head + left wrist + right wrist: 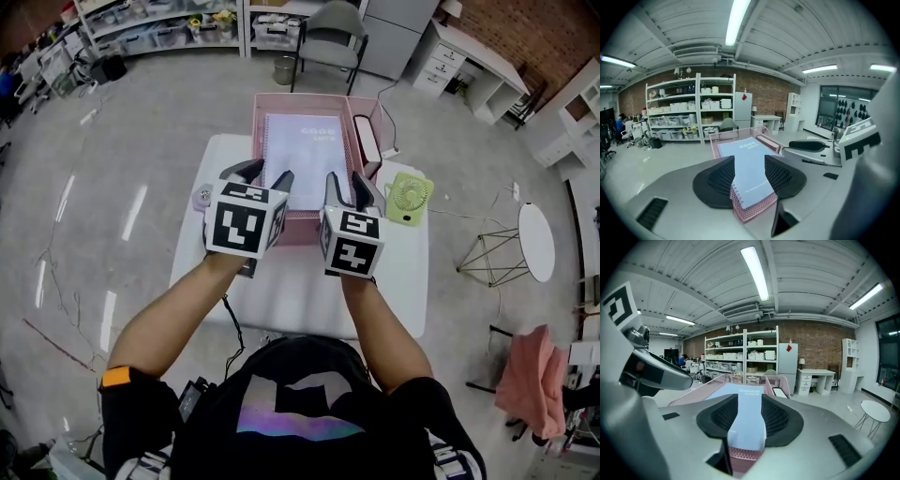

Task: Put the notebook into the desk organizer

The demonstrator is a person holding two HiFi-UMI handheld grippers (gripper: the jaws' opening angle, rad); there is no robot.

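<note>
Notebook lies flat in the pink desk organizer at the table's twelve o'clock. Left tool and right tool, jaws apart and empty, should withdraw toward six o'clock, clearing the mesh rim.

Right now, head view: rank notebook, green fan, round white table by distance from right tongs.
1. notebook: in the organizer, just ahead of right tongs
2. green fan: on the desk, right
3. round white table: off the desk, far right
</note>
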